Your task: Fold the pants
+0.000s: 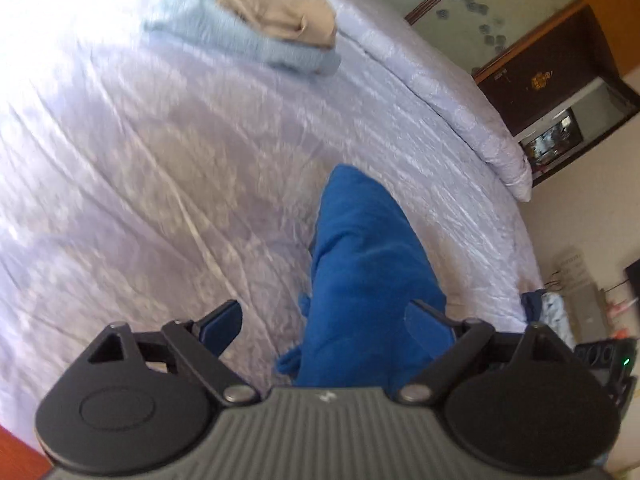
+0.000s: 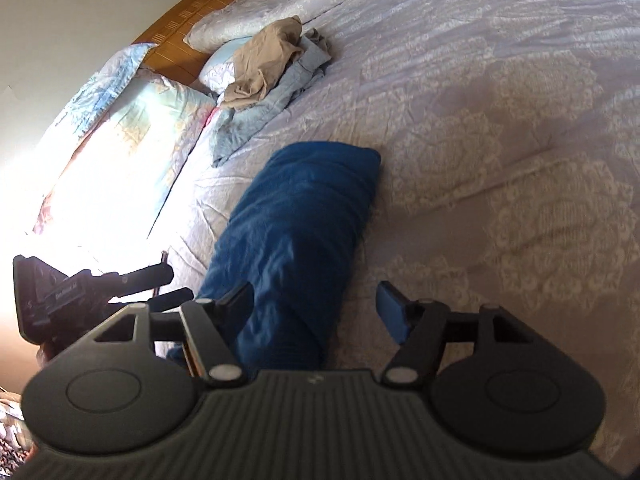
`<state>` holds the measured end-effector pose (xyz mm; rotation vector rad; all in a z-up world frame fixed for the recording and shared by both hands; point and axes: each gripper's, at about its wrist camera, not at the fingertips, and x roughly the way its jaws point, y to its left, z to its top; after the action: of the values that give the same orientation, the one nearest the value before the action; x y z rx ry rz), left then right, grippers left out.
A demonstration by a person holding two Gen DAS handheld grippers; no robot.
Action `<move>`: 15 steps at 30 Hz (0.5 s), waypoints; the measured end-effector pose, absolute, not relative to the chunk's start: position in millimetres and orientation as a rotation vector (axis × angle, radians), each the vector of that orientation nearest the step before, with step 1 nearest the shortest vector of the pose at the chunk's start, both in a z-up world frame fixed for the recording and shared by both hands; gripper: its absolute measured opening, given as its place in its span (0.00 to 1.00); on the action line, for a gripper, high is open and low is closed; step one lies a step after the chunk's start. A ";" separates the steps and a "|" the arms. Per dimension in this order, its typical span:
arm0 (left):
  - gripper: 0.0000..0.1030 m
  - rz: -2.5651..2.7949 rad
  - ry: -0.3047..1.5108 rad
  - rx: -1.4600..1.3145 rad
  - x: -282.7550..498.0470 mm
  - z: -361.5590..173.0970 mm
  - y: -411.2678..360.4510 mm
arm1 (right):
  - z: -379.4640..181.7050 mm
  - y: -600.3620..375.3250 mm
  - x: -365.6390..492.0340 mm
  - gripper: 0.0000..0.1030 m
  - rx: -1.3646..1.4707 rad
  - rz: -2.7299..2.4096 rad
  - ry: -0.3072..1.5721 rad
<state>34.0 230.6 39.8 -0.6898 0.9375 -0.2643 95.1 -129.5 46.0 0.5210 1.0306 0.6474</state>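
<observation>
The blue pants (image 1: pixel 360 256) lie folded into a long narrow bundle on the pale lilac bedspread (image 1: pixel 160 160). My left gripper (image 1: pixel 324 324) hovers over their near end, open. Its left finger (image 1: pixel 222 326) is over bare bedspread and its right finger (image 1: pixel 428 322) is over the blue cloth, neither pad pressing. In the right wrist view the same pants (image 2: pixel 304 208) stretch away from the camera. My right gripper (image 2: pixel 316 308) stands open above their near end, the cloth close to its left finger (image 2: pixel 236 300) and its right finger (image 2: pixel 394 316) over the bedspread (image 2: pixel 500 140).
A crumpled tan garment (image 2: pixel 264 56) lies on a light blue one (image 2: pixel 260 108) at the far side of the bed, beside pillows (image 2: pixel 120 120) and a wooden headboard (image 2: pixel 192 28). The bed's edge (image 1: pixel 500 152) drops off toward a dark cabinet (image 1: pixel 540 92). The other gripper's black housing (image 2: pixel 48 296) shows at left.
</observation>
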 end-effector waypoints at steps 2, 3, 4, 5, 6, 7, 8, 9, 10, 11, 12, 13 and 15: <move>0.89 -0.291 0.933 -0.763 40.4 28.3 233.1 | 41.7 -126.4 96.8 0.67 0.532 0.644 1.038; 0.90 -0.307 0.927 -0.790 41.9 24.6 231.5 | 40.6 -124.6 99.7 0.67 0.545 0.645 1.043; 0.90 -0.314 0.931 -0.807 44.5 21.3 229.2 | 39.0 -122.8 102.3 0.67 0.556 0.642 1.047; 0.91 -0.315 0.943 -0.813 47.4 17.9 226.4 | 37.5 -120.6 105.7 0.68 0.565 0.638 1.054; 0.92 -0.313 0.961 -0.809 51.1 14.5 222.5 | 35.0 -118.2 108.1 0.68 0.573 0.634 1.064; 0.92 -0.310 0.985 -0.802 54.8 9.3 217.8 | 32.7 -115.0 111.5 0.67 0.581 0.630 1.075; 0.92 -0.314 0.999 -0.796 56.4 5.2 212.8 | 30.9 -111.5 113.9 0.67 0.588 0.630 1.083; 0.93 -0.313 0.987 -0.774 55.0 5.7 208.4 | 28.2 -107.7 114.9 0.67 0.596 0.635 1.091; 0.93 -0.314 0.984 -0.744 53.6 7.3 203.5 | 25.7 -103.1 115.3 0.67 0.602 0.642 1.103; 0.92 -0.309 0.982 -0.717 52.1 8.0 199.4 | 22.6 -97.2 114.9 0.66 0.607 0.649 1.116; 0.90 -0.301 0.976 -0.690 49.4 9.4 195.3 | 18.6 -91.8 115.2 0.66 0.614 0.656 1.131; 0.86 -0.297 0.970 -0.672 47.0 9.8 192.7 | 15.5 -87.9 115.3 0.66 0.619 0.654 1.129; 0.74 -0.280 0.961 -0.657 43.4 10.7 189.8 | 13.6 -84.1 118.1 0.66 0.632 0.656 1.115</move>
<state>43.4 189.8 10.7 -0.6570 0.9613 -0.2800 118.1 -84.1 13.6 0.6318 1.1149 0.6555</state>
